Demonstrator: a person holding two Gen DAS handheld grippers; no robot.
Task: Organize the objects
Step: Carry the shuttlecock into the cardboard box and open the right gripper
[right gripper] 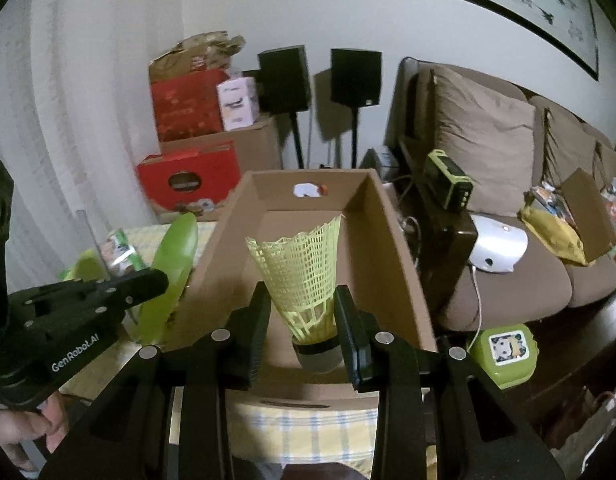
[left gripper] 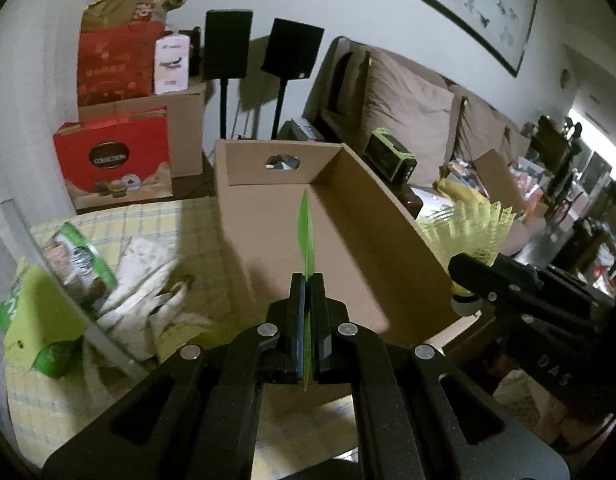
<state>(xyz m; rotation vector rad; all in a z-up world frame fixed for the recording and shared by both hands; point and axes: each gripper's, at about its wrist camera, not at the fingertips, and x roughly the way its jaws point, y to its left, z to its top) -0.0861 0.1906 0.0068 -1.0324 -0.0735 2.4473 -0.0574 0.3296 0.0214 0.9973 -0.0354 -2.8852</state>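
So my right hand-held gripper pinches the yellow shuttlecock low on its flimsy, featherlight mesh skirt, over the cardboard box near edge. Left hand-held gripper clamps shut on a thin green plastic leaf there too.

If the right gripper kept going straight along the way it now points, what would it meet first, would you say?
Most likely the inside of the open cardboard box: the right gripper, holding the yellow shuttlecock, points down into it. Nothing shows in between, though depth is hard to judge.
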